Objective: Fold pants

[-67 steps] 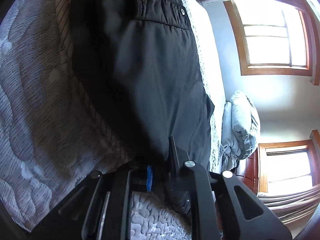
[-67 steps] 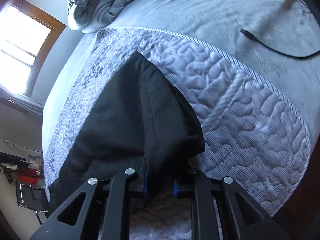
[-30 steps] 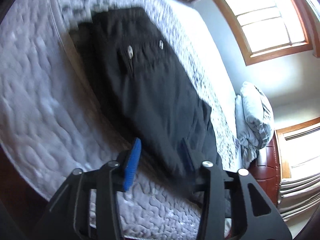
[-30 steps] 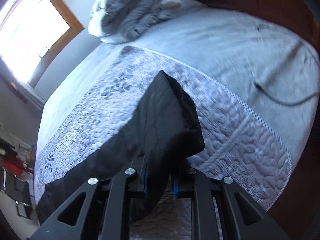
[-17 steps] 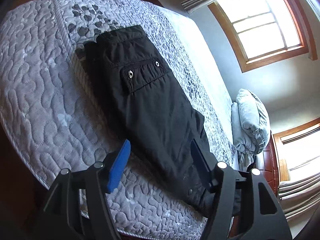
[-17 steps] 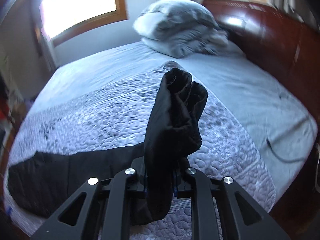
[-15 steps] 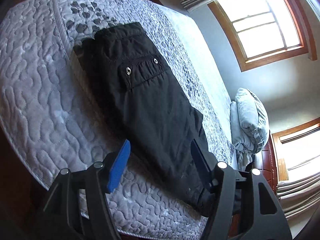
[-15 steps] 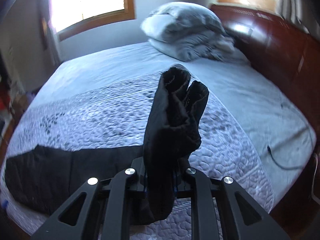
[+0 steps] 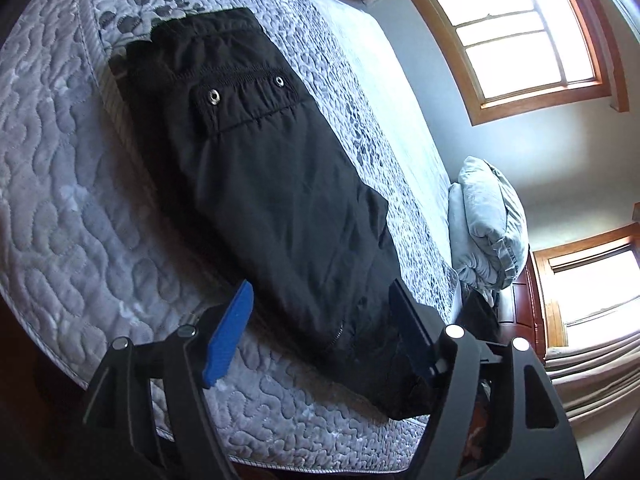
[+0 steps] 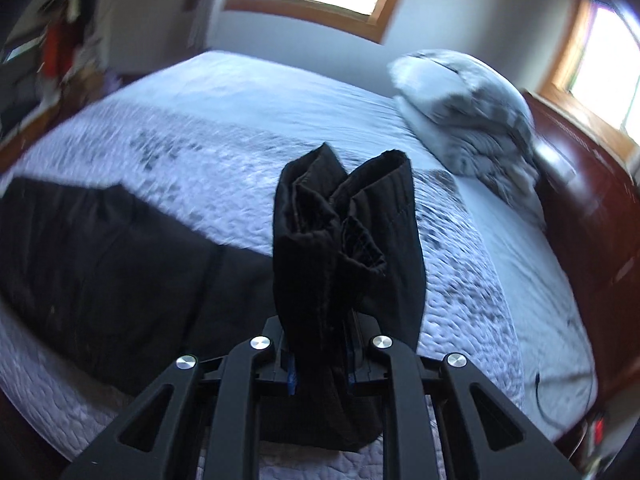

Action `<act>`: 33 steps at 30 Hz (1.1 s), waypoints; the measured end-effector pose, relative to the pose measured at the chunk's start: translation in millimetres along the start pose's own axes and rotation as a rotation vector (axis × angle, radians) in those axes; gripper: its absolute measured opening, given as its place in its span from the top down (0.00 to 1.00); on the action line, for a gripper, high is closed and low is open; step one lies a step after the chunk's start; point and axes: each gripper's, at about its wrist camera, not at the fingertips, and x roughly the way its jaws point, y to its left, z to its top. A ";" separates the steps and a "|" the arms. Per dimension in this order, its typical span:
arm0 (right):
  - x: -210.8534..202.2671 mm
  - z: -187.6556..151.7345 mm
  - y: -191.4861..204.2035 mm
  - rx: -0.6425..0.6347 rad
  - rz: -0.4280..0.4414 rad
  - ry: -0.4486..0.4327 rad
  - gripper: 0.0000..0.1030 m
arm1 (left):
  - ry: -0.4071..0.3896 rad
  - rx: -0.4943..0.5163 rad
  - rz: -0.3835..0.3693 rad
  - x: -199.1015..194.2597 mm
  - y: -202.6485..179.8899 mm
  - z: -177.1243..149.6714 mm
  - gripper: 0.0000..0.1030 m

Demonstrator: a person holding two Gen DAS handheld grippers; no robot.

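Note:
Black pants (image 9: 256, 168) lie flat along the near edge of the quilted bed, waist and snap pocket at the far end. My left gripper (image 9: 324, 320) is open and empty, hovering above the leg part, blue pads apart. My right gripper (image 10: 320, 360) is shut on the pants' leg cuffs (image 10: 344, 216), which stand bunched upright above the jaws. The rest of the pants (image 10: 100, 240) stretch away to the left on the bed.
The grey quilted bedspread (image 9: 60, 184) covers the bed. Pillows (image 10: 468, 120) lie by the dark wooden headboard (image 10: 592, 208). A black cable (image 10: 560, 396) lies on the bed at right. Windows are behind. Cluttered furniture (image 10: 52, 52) stands at far left.
My left gripper let go of the pants, opened and pulled back. My right gripper lifted the leg cuffs off the bed and swung them leftward; its view is blurred by motion.

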 end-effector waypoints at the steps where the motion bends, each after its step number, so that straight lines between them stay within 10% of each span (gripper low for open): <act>1: 4.0 -1.1 14.2 -0.038 0.000 0.004 0.84 | 0.005 0.001 -0.001 2.0 -0.6 -1.0 0.32; 13: 31.6 -55.4 127.4 -0.425 -0.034 0.019 0.82 | 0.039 -0.011 0.017 19.5 3.6 -11.9 0.29; 17: 34.5 -72.1 135.6 -0.462 0.010 0.029 0.59 | 0.058 -0.011 0.018 27.7 2.7 -14.8 0.28; 25: -8.7 -68.2 64.5 -0.075 0.427 0.012 0.33 | 0.079 -0.016 0.022 33.5 3.7 -16.9 0.26; 33: -2.6 -68.2 41.3 0.044 0.429 0.020 0.33 | 0.092 -0.017 0.001 36.7 3.3 -24.9 0.23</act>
